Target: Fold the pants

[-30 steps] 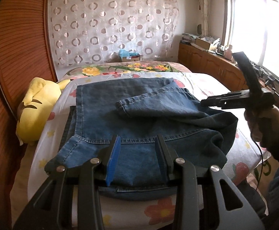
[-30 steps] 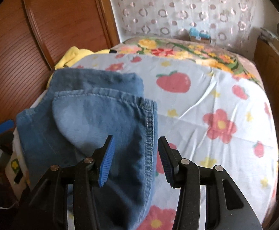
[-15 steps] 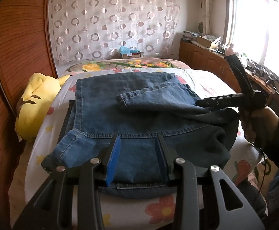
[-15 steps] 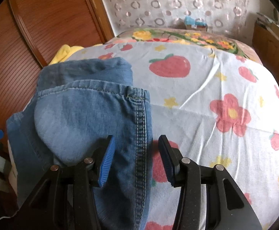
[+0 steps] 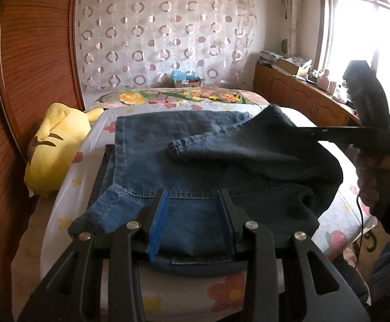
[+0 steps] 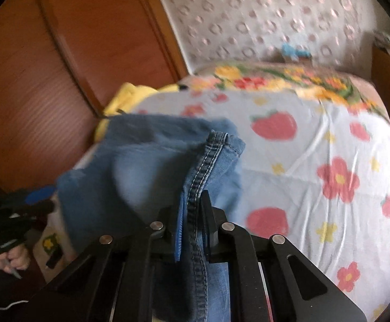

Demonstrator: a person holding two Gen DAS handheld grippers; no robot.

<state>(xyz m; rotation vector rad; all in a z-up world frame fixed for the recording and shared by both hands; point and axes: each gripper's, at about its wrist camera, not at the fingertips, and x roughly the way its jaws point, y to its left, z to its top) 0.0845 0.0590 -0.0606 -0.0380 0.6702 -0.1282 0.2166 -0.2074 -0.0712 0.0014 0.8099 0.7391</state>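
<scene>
Denim filled both views: one pair of blue jeans (image 5: 195, 161) lay partly folded on the flower-print bedsheet (image 6: 329, 161), long axis running away from me. At far left a single yellow plush toy (image 5: 58, 147) sat beside the bed. My left gripper (image 5: 192, 222) stood with jaws apart over the near edge of the jeans; whether its pads pressed the cloth I could not tell. My right gripper (image 6: 193, 220) had just been closing and was clamped on the stitched seam, lifting that leg from the right side, so it was the nearer hand for the fold.
</scene>
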